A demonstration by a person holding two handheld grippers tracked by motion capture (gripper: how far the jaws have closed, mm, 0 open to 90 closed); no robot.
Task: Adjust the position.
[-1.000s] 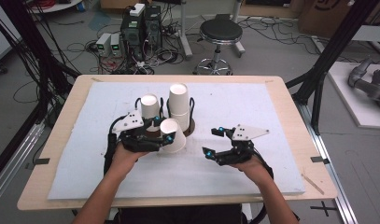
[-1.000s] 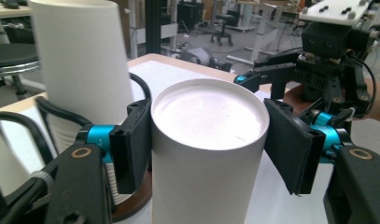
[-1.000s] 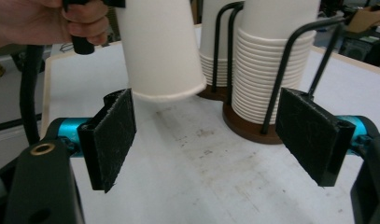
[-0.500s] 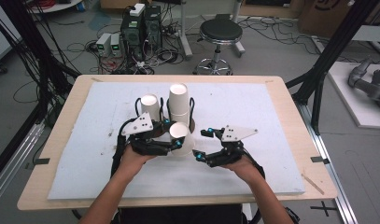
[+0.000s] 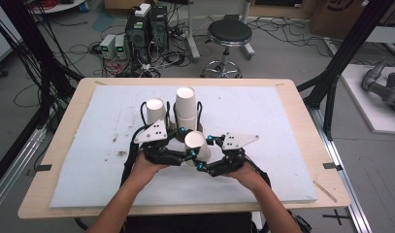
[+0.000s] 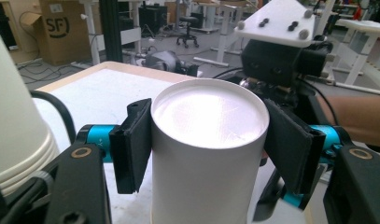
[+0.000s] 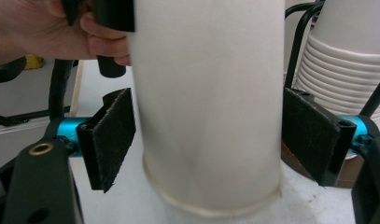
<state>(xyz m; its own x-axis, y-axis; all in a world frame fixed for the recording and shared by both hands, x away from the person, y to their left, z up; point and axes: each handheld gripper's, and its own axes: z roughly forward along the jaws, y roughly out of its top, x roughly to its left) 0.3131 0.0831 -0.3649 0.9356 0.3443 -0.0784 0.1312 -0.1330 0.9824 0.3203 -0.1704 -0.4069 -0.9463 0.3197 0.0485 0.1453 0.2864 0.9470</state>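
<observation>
Left gripper view | cup between left tongs | pads seemingly touching

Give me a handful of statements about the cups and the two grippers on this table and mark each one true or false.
1. The cup between the two grippers stands upside down, flat base up. True.
2. The left gripper has its pads against that cup's sides. True: in the left gripper view both pads sit against its wall.
3. The right gripper is clamped tight on the cup. False: in the right gripper view its pads stand apart from the cup on both sides.
4. The tall stack of cups lies on its side. False: it stands upright behind the grippers.
5. A single cup stands left of the tall stack in the high view. True.
</observation>
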